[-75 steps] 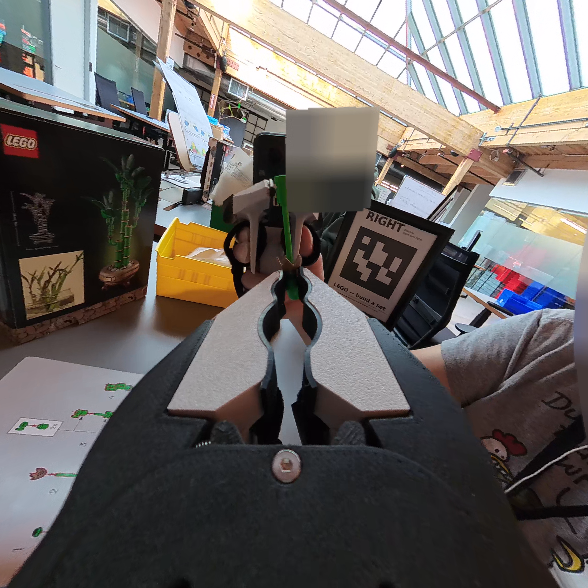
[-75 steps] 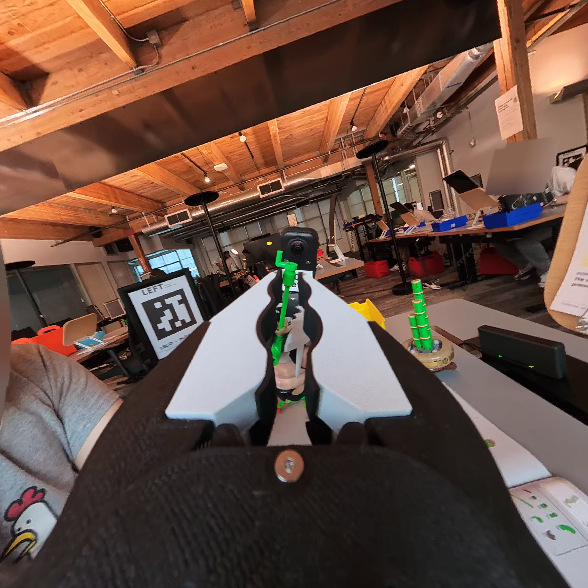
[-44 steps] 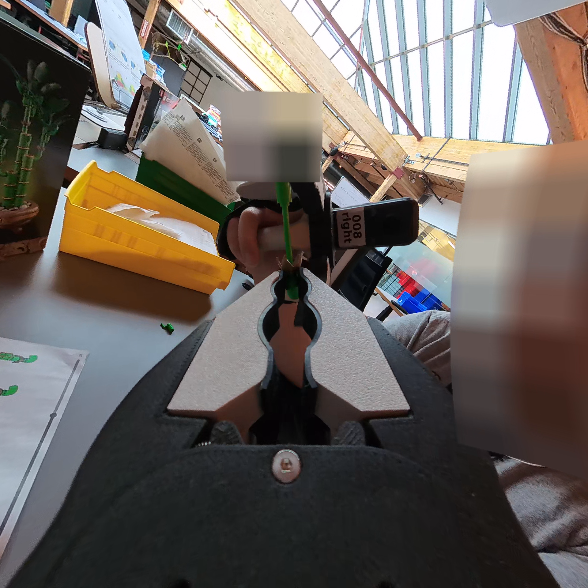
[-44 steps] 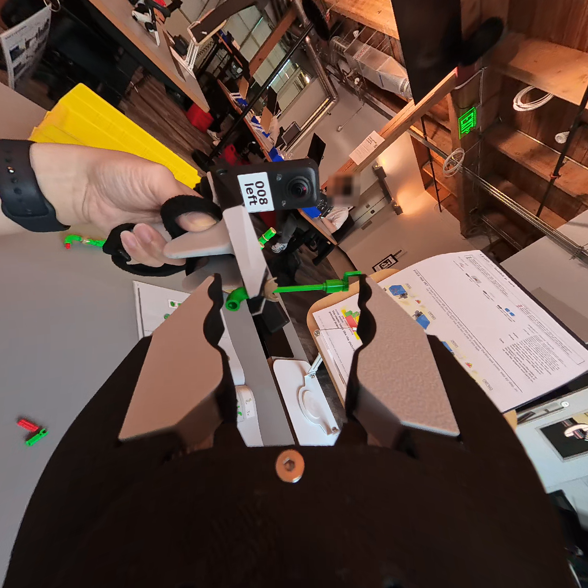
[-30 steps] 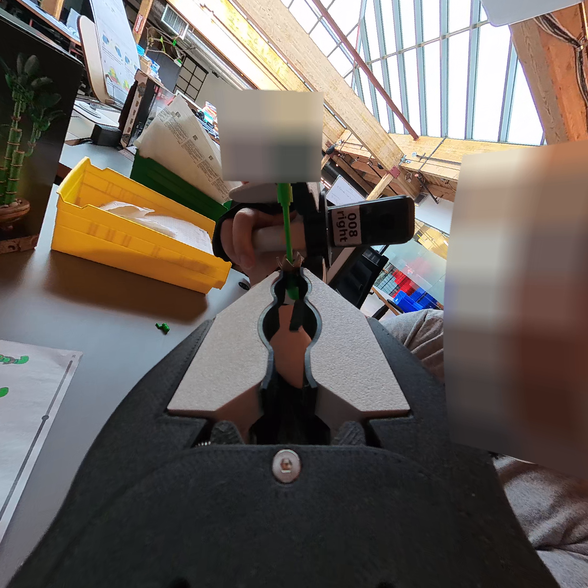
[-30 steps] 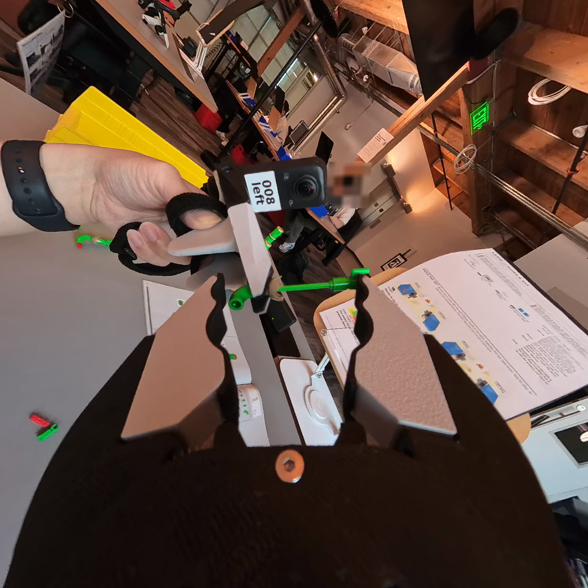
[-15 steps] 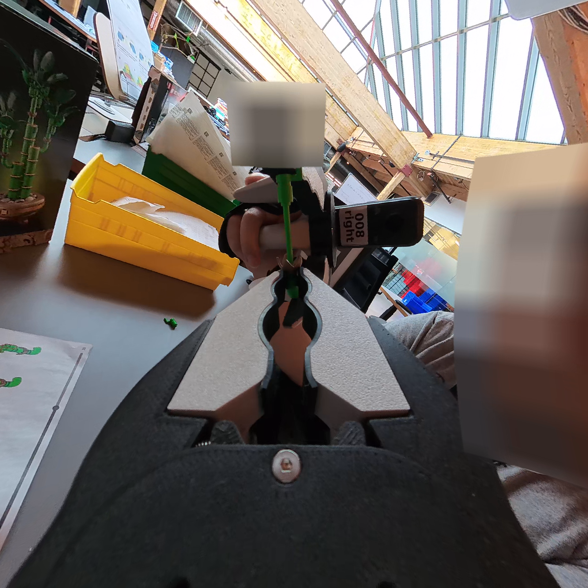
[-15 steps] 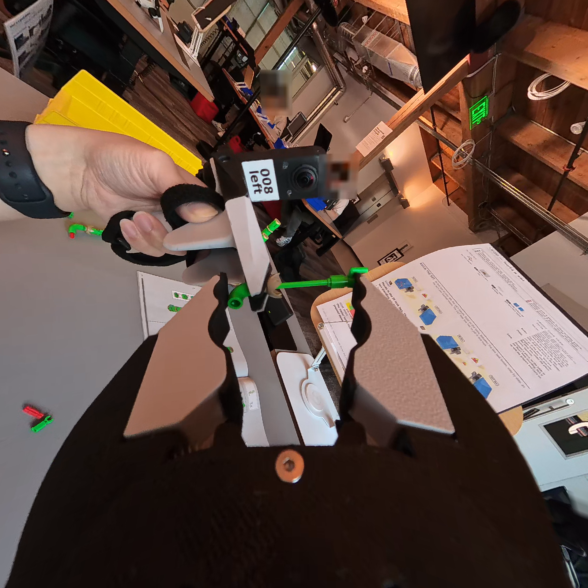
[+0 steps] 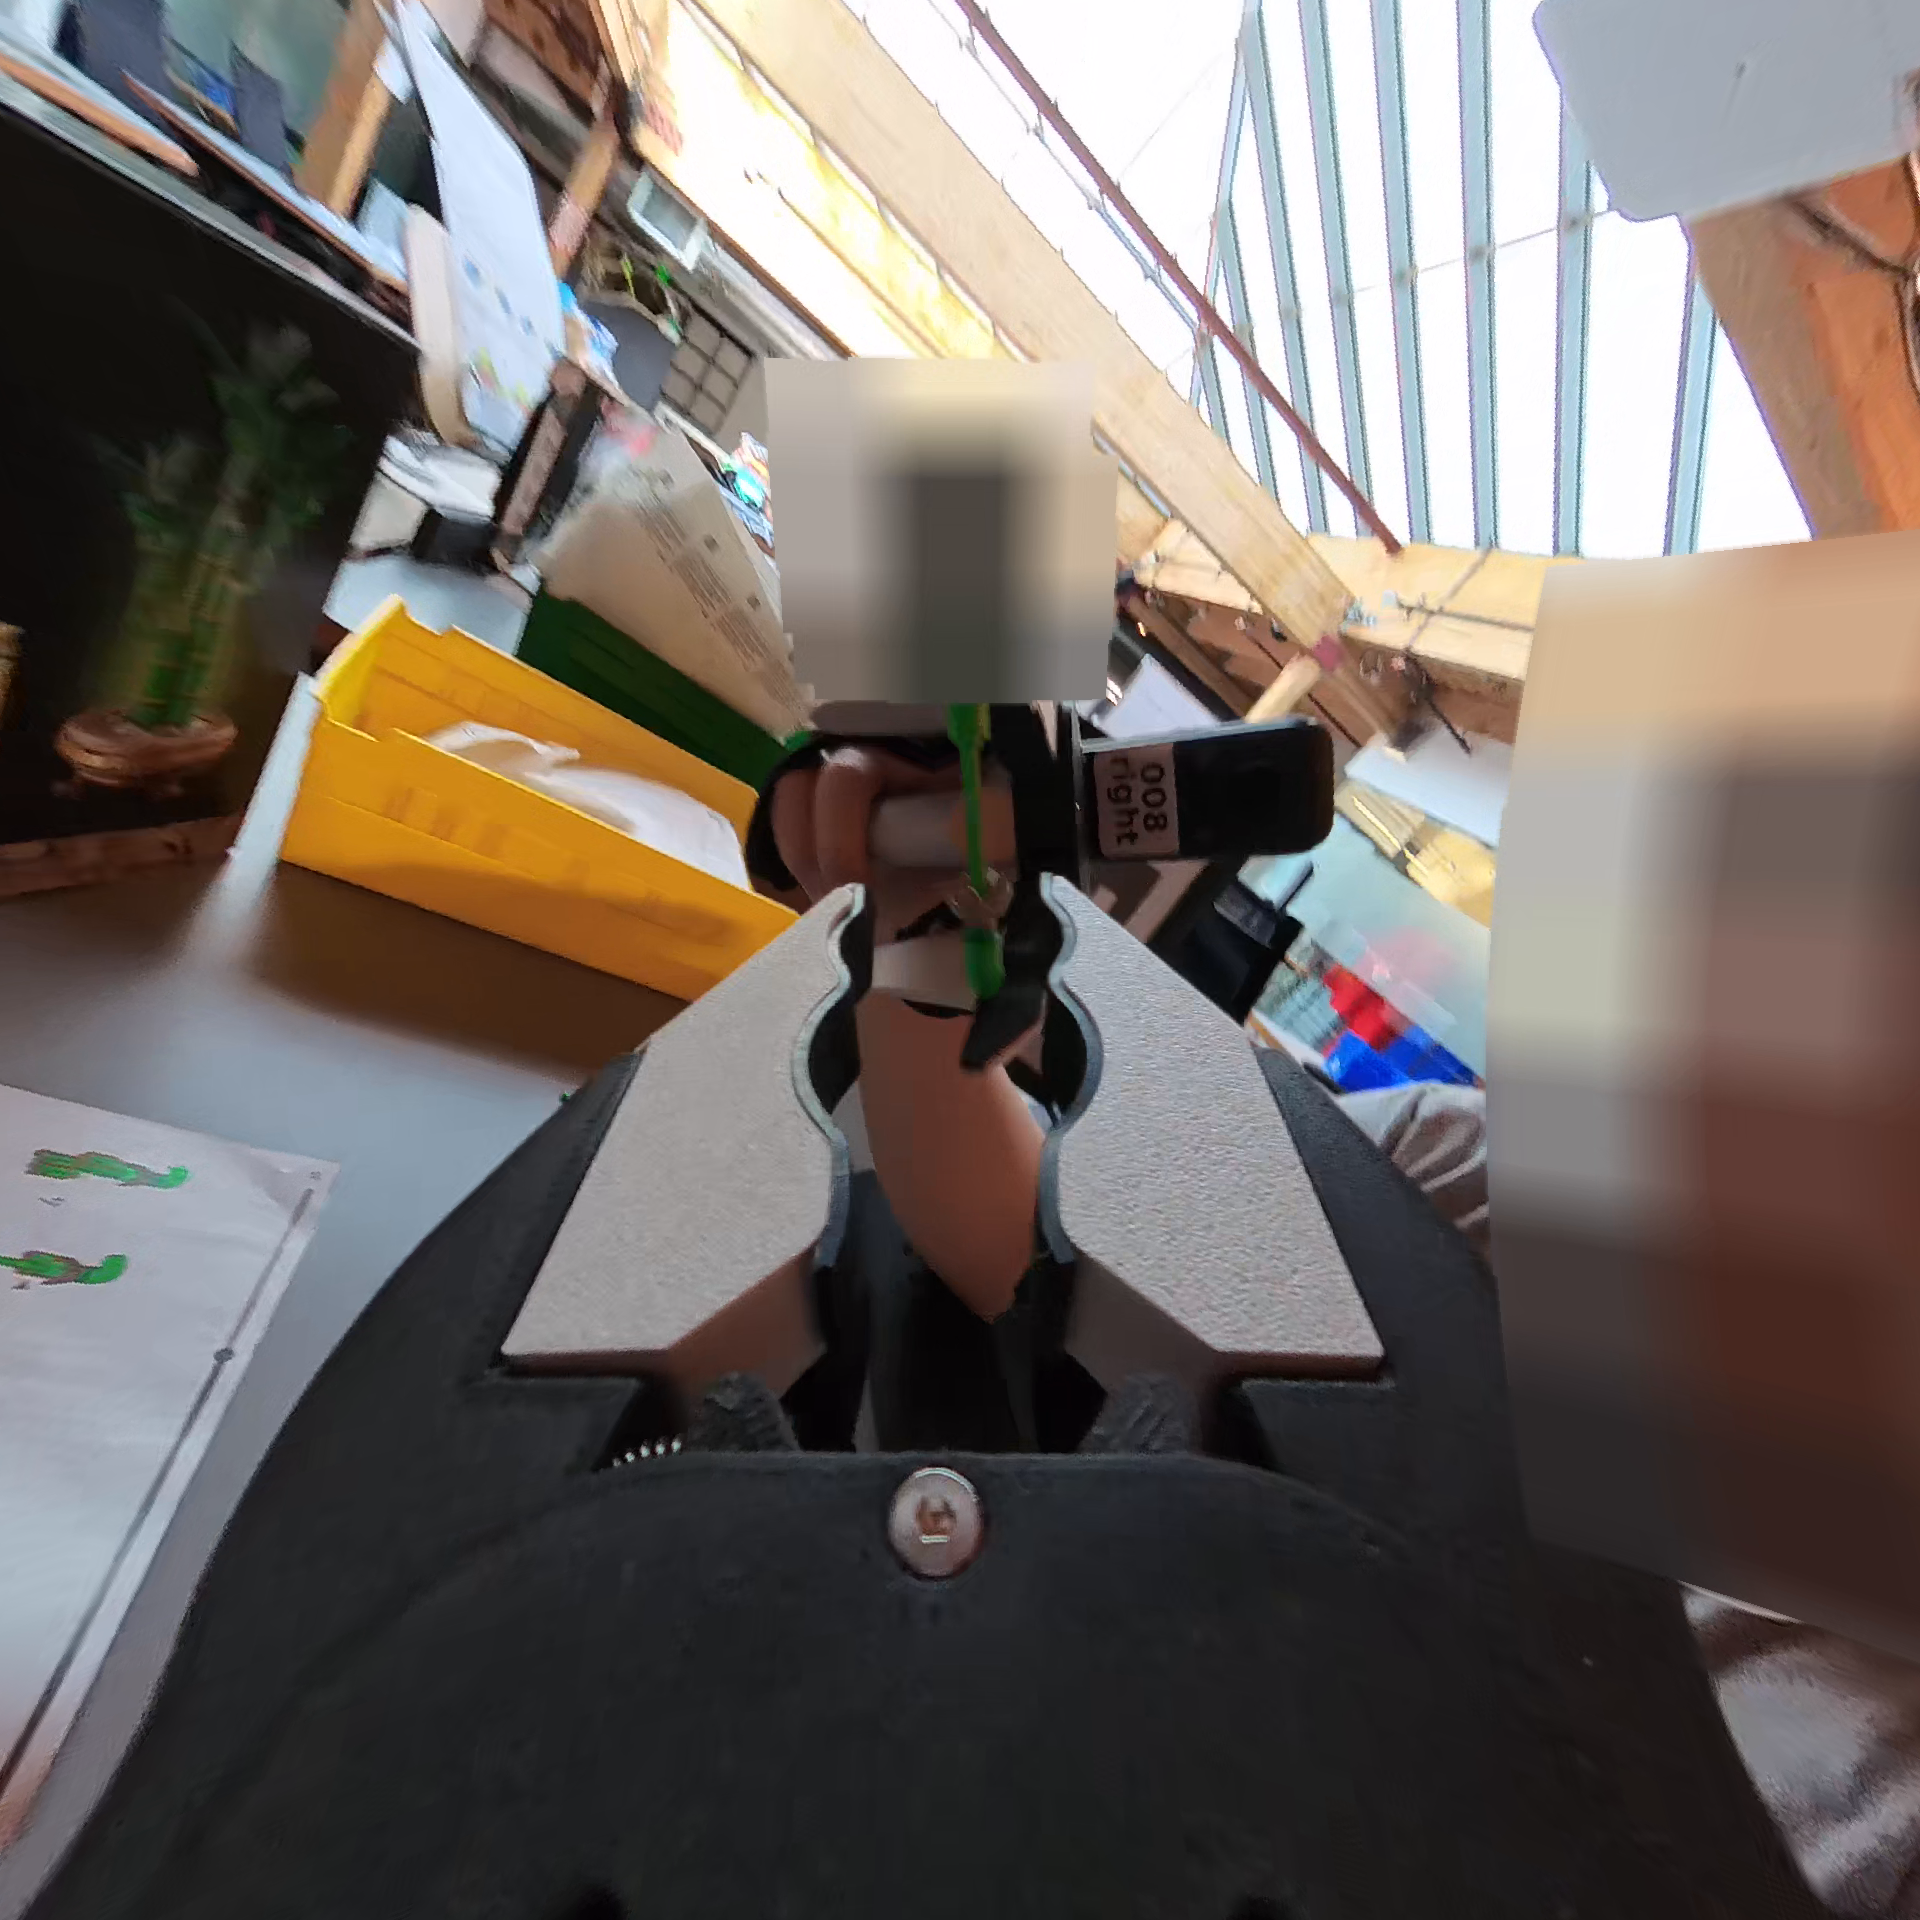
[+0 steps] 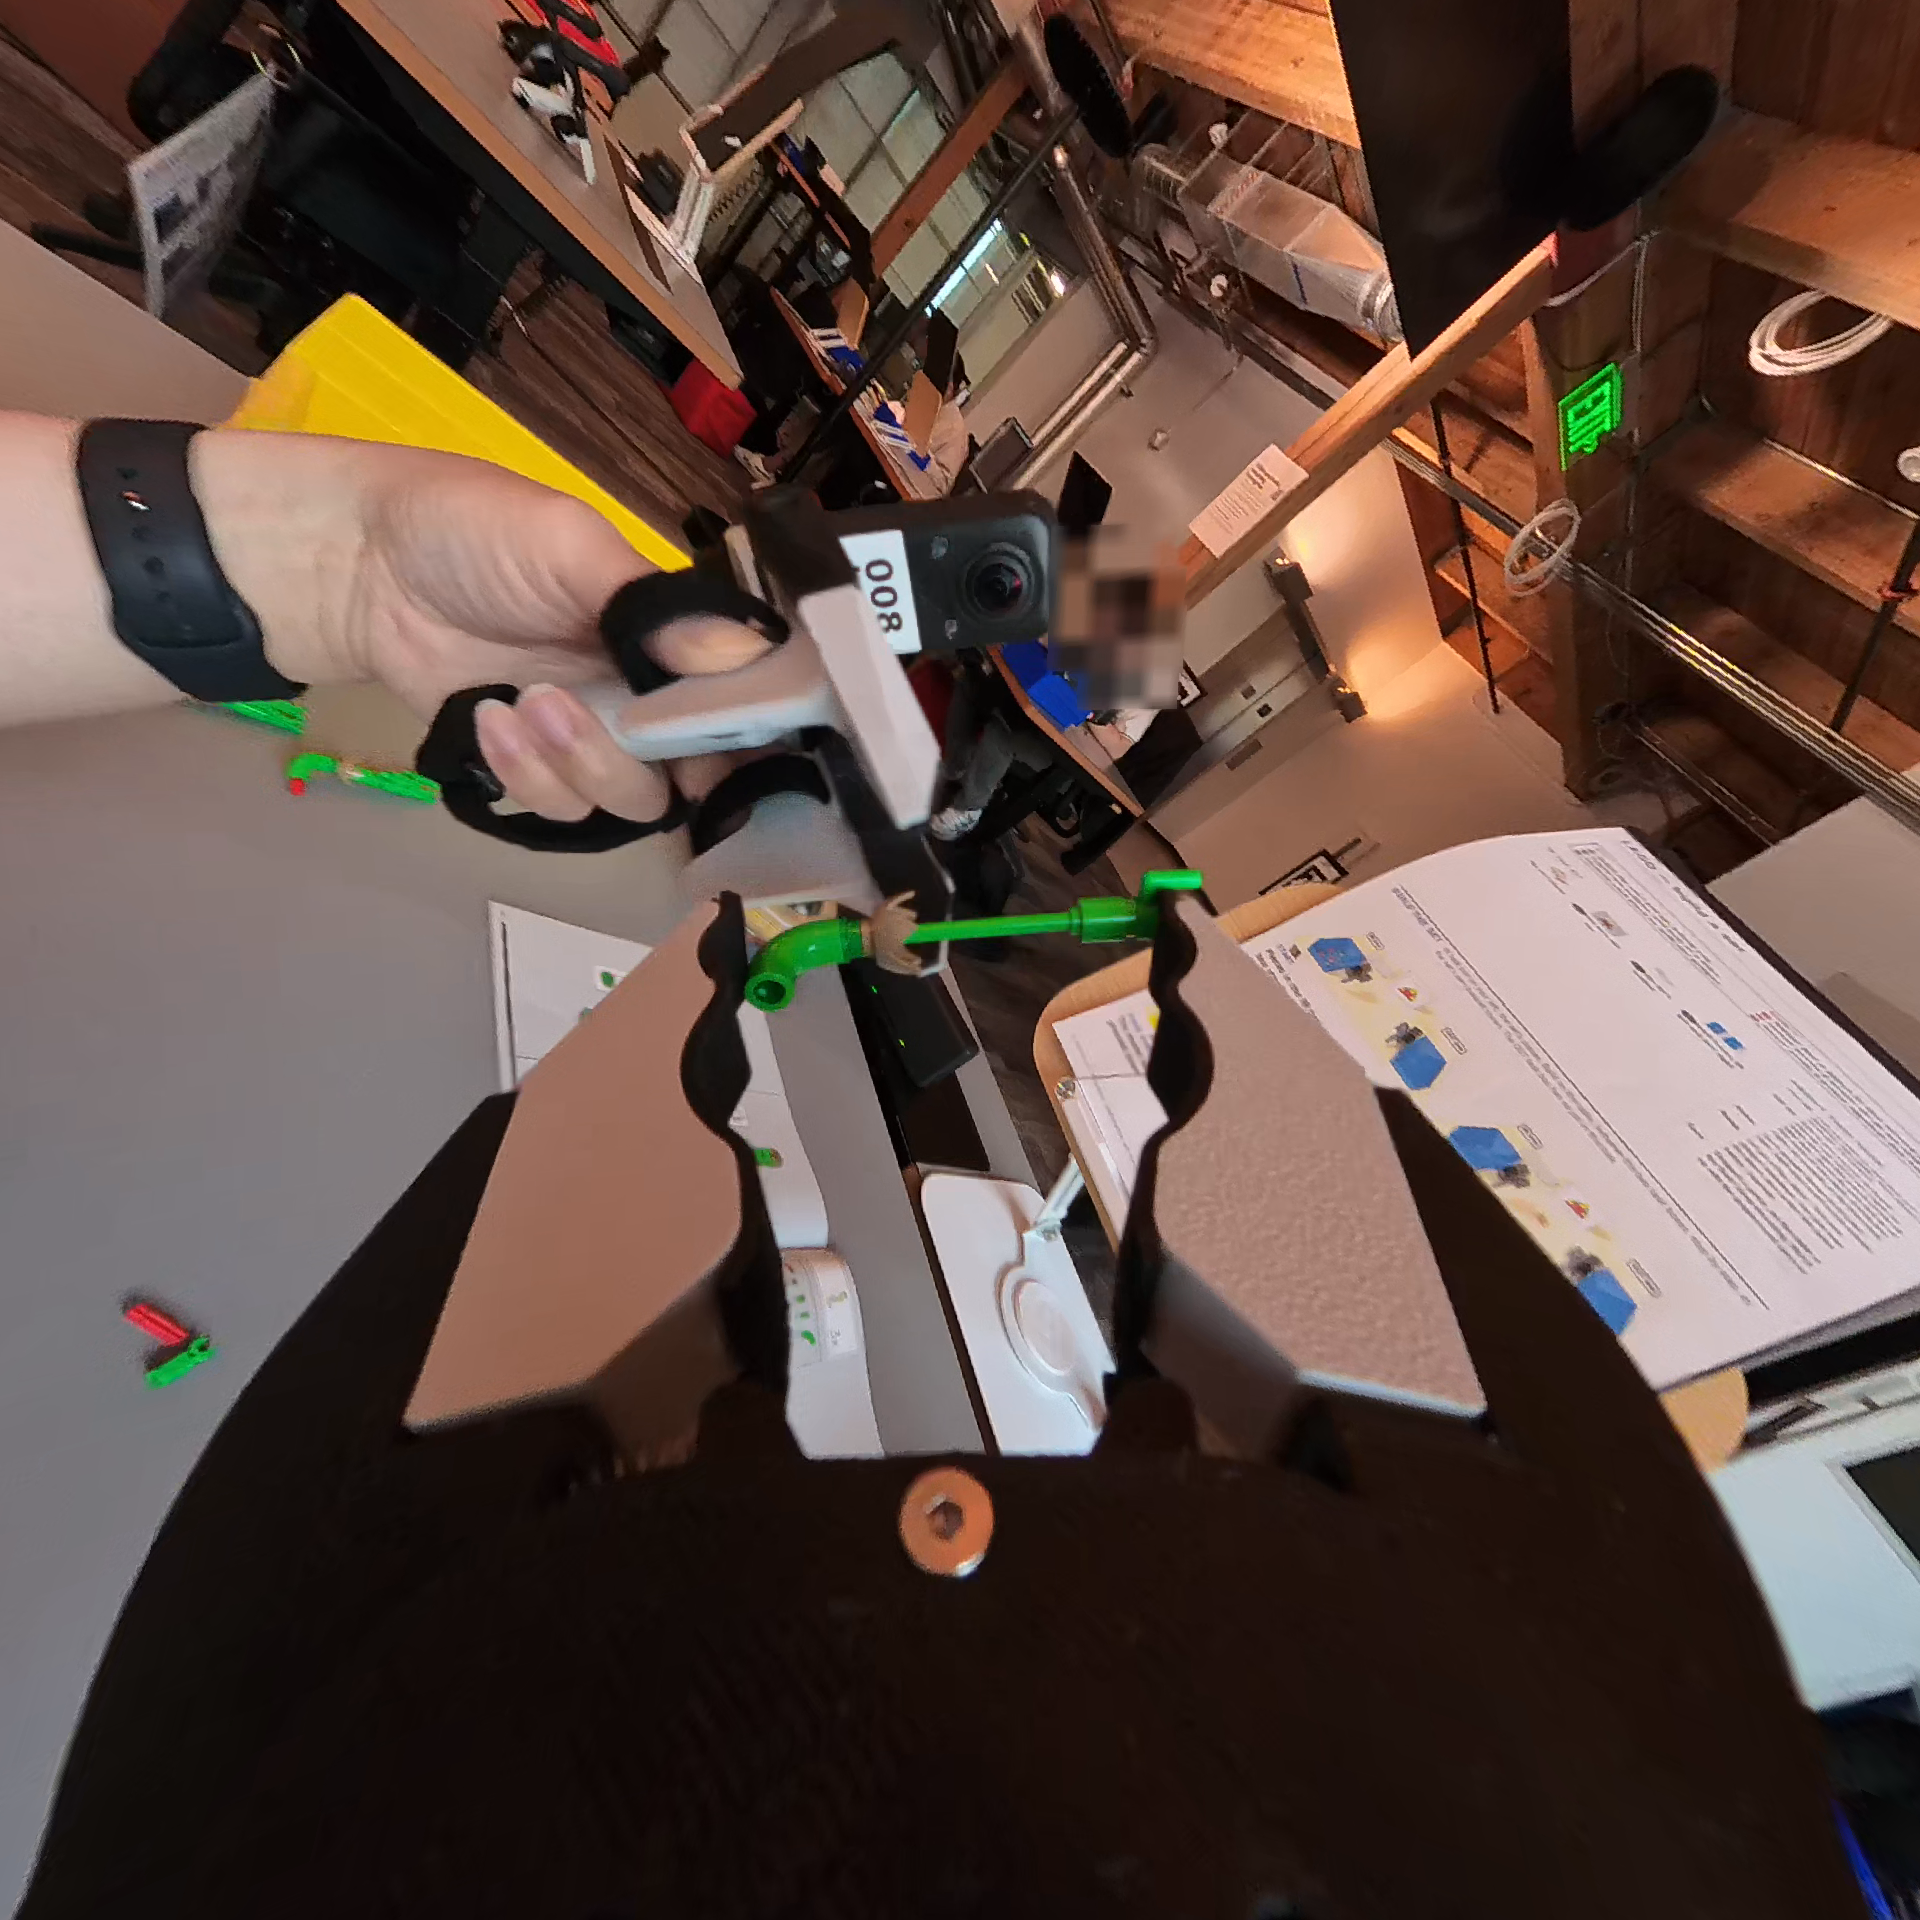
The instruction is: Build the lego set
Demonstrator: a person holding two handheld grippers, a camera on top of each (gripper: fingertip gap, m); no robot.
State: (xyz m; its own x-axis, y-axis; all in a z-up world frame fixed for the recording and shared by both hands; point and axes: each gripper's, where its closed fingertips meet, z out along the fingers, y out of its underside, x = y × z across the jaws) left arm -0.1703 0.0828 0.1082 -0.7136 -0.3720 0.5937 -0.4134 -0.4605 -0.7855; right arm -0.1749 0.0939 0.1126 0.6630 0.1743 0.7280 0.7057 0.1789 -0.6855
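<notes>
A thin green lego stem with a curved elbow end and a tan ring spans the gap between my right gripper's two fingertips, touching both. The right jaws stand wide and pinch it end to end. My left gripper is open, its jaws either side of the stem without touching it. The left gripper also shows in the right wrist view, held by a hand with a black wristband, its tip beside the tan ring. The right gripper's camera shows in the left wrist view.
A yellow bin and the dark set box stand on the grey table, with an instruction sheet at the left. Loose red and green pieces and another green piece lie on the table. A printed board stands right. Only a small space, under 4 cm, lies between the two pairs of fingers.
My left gripper has opened and let go of the green stem. The right gripper's jaws have closed slightly onto the stem's two ends. Both views shifted a little.
</notes>
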